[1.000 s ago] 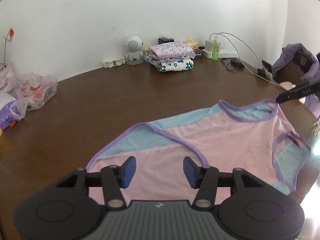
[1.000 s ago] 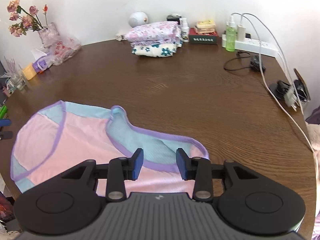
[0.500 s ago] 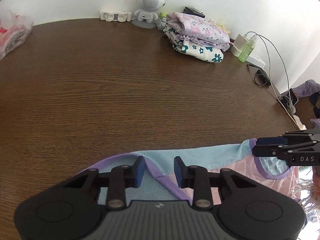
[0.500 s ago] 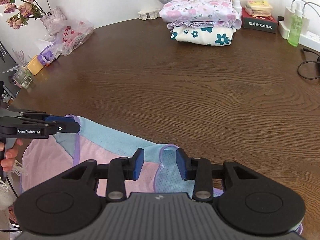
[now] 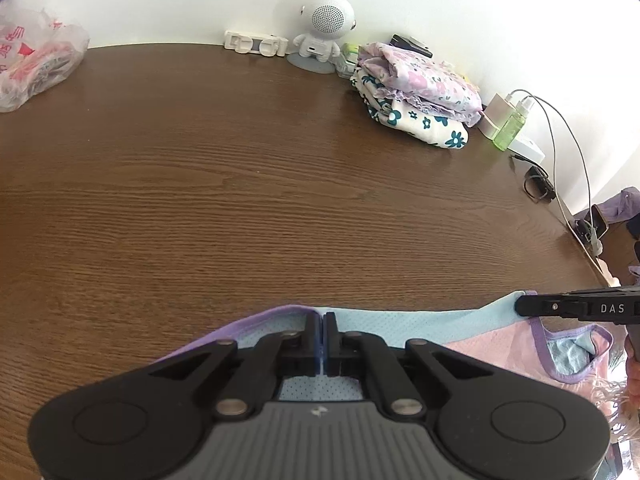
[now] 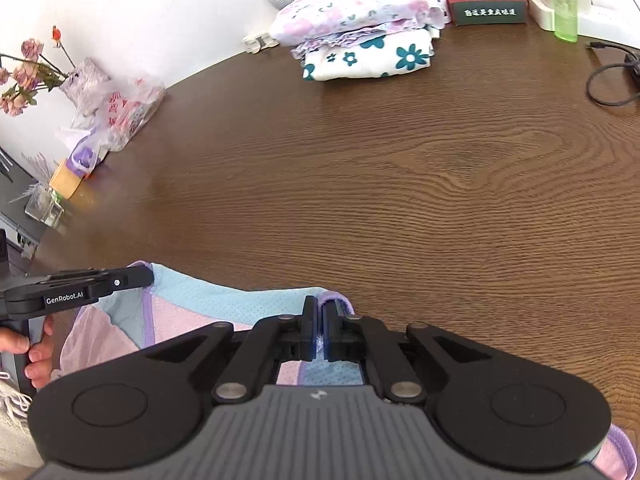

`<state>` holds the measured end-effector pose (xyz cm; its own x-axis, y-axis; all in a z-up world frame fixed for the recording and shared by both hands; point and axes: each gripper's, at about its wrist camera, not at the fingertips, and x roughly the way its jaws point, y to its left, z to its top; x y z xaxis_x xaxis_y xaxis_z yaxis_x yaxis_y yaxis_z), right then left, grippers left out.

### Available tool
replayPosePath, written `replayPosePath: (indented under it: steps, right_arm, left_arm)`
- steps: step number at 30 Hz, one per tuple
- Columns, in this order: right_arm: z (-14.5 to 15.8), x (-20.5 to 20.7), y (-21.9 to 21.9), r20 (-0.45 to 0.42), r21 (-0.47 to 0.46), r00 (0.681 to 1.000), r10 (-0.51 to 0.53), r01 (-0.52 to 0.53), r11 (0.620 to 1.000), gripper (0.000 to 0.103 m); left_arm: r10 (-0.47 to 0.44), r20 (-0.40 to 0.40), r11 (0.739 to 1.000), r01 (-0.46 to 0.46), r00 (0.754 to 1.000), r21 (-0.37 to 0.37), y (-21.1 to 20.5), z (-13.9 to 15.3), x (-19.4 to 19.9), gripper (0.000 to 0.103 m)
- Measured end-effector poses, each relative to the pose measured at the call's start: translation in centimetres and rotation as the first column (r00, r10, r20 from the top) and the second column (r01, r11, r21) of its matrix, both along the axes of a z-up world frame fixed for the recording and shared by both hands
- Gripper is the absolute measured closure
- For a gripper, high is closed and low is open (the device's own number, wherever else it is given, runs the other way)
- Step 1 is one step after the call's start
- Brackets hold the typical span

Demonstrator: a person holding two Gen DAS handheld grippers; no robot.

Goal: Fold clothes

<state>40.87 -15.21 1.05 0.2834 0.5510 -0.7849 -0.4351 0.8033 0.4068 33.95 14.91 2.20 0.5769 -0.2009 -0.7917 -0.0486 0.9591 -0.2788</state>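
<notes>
1. Left wrist view: my left gripper (image 5: 324, 334) has just been closing, and its jaws are now pinched tight on the far edge of the garment (image 5: 404, 326), at the purple-trimmed corner. A sliver of blue mesh shows between the pads.
2. Right wrist view: my right gripper (image 6: 319, 328) has likewise just been closing and now clamps the other far corner, where the purple binding loops up beside the jaw.
3. The pink and blue garment lies flat at the near edge of the wooden table (image 5: 280, 184), well apart from the stack of folded clothes (image 6: 360, 36) by the wall.
4. Its long axis runs side to side across both views, from one of my grippers to the other. The blue band is the far edge, facing the wall. The pink body falls back toward me, under the tools.
5. Risk: each pinch looks shallow, right at the hem. I judge that thin mesh could slide out if I lift fast.
6. Risk: I may hold only the top layer. Then the lower layer would stay on the table and the fold would come out crooked.
7. Risk: if my hands lift unevenly, the band between them would sag or twist and the edges would not line up.
</notes>
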Motion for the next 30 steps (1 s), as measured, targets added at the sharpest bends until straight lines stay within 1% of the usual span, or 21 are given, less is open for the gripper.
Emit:
replayPosePath:
  steps: [4, 7, 10, 11, 12, 13, 14, 15, 17, 18, 19, 20, 22, 23, 25, 26, 27, 28, 29, 30]
  right_arm:
    - [-0.3, 0.0, -0.1, 0.009, 0.004, 1.0, -0.004, 0.004, 1.0, 0.101]
    - [-0.1, -0.3, -0.3, 0.024, 0.003, 1.0, -0.007, 0.007, 1.0, 0.1]
    - [0.2, -0.5, -0.6, 0.029, -0.002, 1.0, -0.008, 0.008, 1.0, 0.1]
    - [0.3, -0.6, -0.6, 0.026, 0.0, 1.0, -0.005, 0.005, 1.0, 0.096]
    - [0.4, -0.6, -0.6, 0.019, 0.001, 1.0, -0.002, 0.002, 1.0, 0.091]
    - [0.5, -0.7, -0.6, 0.016, 0.005, 1.0, -0.005, 0.005, 1.0, 0.085]
    - [0.6, -0.7, -0.6, 0.018, 0.012, 1.0, -0.01, 0.01, 1.0, 0.075]
    - [0.7, -0.6, -0.5, 0.021, 0.016, 1.0, -0.014, 0.014, 1.0, 0.073]
    - [0.9, -0.5, -0.1, 0.033, 0.01, 0.999, -0.019, 0.019, 1.0, 0.074]
    - [1.0, -0.4, 0.1, 0.039, 0.002, 0.999, -0.021, 0.021, 1.0, 0.076]
    - [1.0, -0.4, 0.3, 0.043, -0.015, 0.999, -0.022, 0.023, 1.0, 0.081]
    - [0.9, -0.3, 0.5, 0.046, -0.031, 0.999, -0.022, 0.023, 0.999, 0.09]
    - [0.8, -0.3, 0.5, 0.051, -0.055, 0.999, -0.018, 0.021, 0.998, 0.09]
    - [0.9, -0.5, 0.2, 0.054, -0.05, 0.998, -0.019, 0.022, 0.999, 0.089]
    - [1.6, -1.2, -0.6, 0.064, -0.03, 0.998, -0.02, 0.022, 0.999, 0.085]
    - [2.0, -1.6, -1.1, 0.072, -0.023, 0.997, -0.017, 0.019, 1.0, 0.08]
    - [2.6, -2.3, -1.5, 0.087, -0.022, 0.996, -0.01, 0.011, 1.0, 0.075]
    - [3.3, -3.1, -2.0, 0.099, -0.019, 0.995, -0.002, 0.004, 1.0, 0.072]
    - [4.1, -4.0, -2.4, 0.111, -0.015, 0.994, 0.01, -0.008, 1.0, 0.069]
    - [4.8, -5.0, -2.9, 0.123, -0.011, 0.992, 0.022, -0.021, 1.0, 0.066]
  left_arm:
    - [0.034, 0.009, 0.999, -0.034, 0.999, 0.007, 0.0, 0.0, -0.2, 0.103]
    - [0.088, 0.021, 0.996, -0.088, 0.996, -0.006, 0.4, 0.0, -0.5, 0.102]
    - [0.109, 0.032, 0.994, -0.109, 0.993, -0.025, 0.8, 0.0, -0.8, 0.102]
    - [0.112, 0.027, 0.993, -0.111, 0.993, -0.034, 0.9, -0.1, -0.8, 0.1]
    - [0.114, 0.023, 0.992, -0.113, 0.993, -0.046, 1.0, -0.1, -0.8, 0.094]
    - [0.117, 0.021, 0.992, -0.116, 0.993, -0.055, 1.0, -0.2, -0.7, 0.092]
    - [0.12, 0.021, 0.991, -0.119, 0.993, -0.062, 1.0, -0.2, -0.7, 0.092]
    - [0.123, 0.022, 0.991, -0.121, 0.992, -0.063, 0.9, -0.2, -0.6, 0.092]
    - [0.123, 0.028, 0.991, -0.122, 0.992, -0.052, 0.7, -0.2, -0.4, 0.092]
    - [0.121, 0.032, 0.992, -0.12, 0.992, -0.036, 0.5, -0.3, -0.3, 0.093]
    - [0.122, 0.036, 0.992, -0.121, 0.992, -0.019, 0.3, -0.3, -0.2, 0.095]
    - [0.123, 0.036, 0.992, -0.123, 0.992, -0.012, 0.2, -0.3, -0.2, 0.096]
    - [0.126, 0.037, 0.992, -0.125, 0.991, -0.018, 0.3, -0.3, -0.4, 0.096]
    - [0.125, 0.047, 0.992, -0.125, 0.991, -0.009, 0.3, -0.1, -0.7, 0.095]
    - [0.119, 0.079, 0.992, -0.122, 0.99, 0.028, 0.1, 0.6, -1.8, 0.092]
    - [0.116, 0.095, 0.992, -0.121, 0.989, 0.046, 0.1, 0.9, -2.4, 0.088]
    - [0.105, 0.108, 0.992, -0.111, 0.989, 0.057, 0.0, 1.2, -3.1, 0.082]
    - [0.088, 0.121, 0.993, -0.096, 0.989, 0.062, -0.1, 1.7, -4.0, 0.078]
    - [0.071, 0.133, 0.994, -0.081, 0.989, 0.068, -0.1, 2.1, -4.8, 0.069]
    - [0.051, 0.141, 0.996, -0.061, 0.989, 0.069, -0.2, 2.6, -5.8, 0.065]
